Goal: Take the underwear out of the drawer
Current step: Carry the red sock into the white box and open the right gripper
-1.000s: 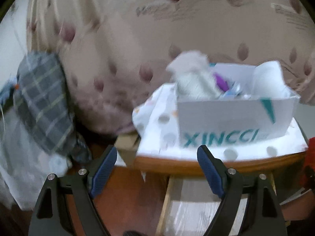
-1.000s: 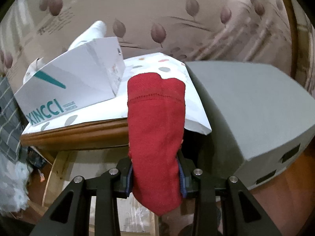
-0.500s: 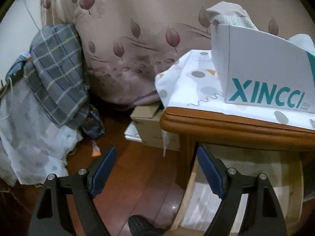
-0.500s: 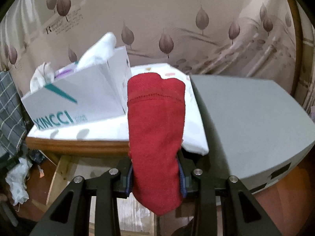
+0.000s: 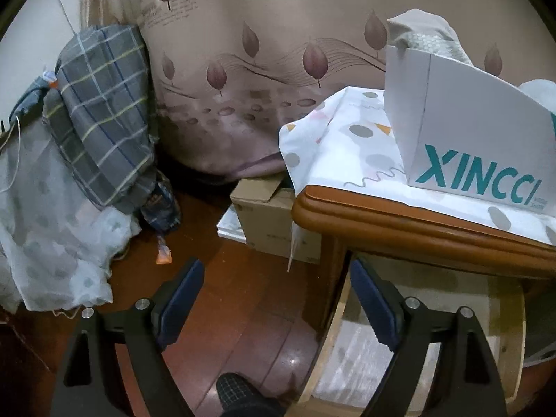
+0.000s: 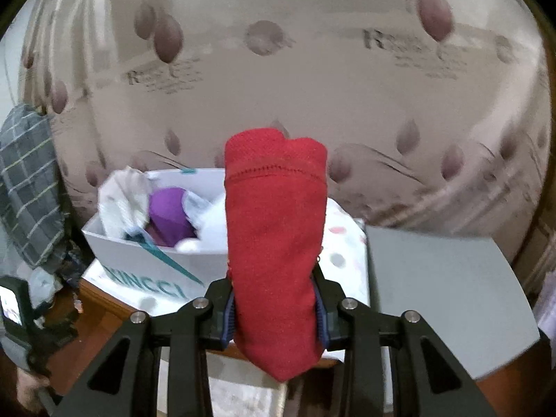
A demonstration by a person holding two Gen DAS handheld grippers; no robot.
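My right gripper point(image 6: 274, 309) is shut on folded red underwear point(image 6: 274, 243), which stands upright between the jaws above the wooden table. The open drawer point(image 5: 417, 333) shows in the left wrist view below the table top point(image 5: 399, 222), pale and lined inside. My left gripper point(image 5: 276, 299) is open and empty, low by the drawer's left side, over the wood floor. The white XINCCI box point(image 6: 156, 260) holds purple and white cloth items; it also shows in the left wrist view point(image 5: 469, 139).
A grey flat box point(image 6: 444, 288) sits on the table to the right. A patterned cloth point(image 5: 340, 146) covers the table top. A cardboard box point(image 5: 274, 219) stands on the floor by the table. Plaid fabric point(image 5: 100, 111) hangs at left; a leaf-print curtain point(image 5: 260, 52) is behind.
My right gripper has risen with the red underwear, now looking down into the XINCCI box. My left gripper dropped and swung left a second ago and has stayed nearly still since.
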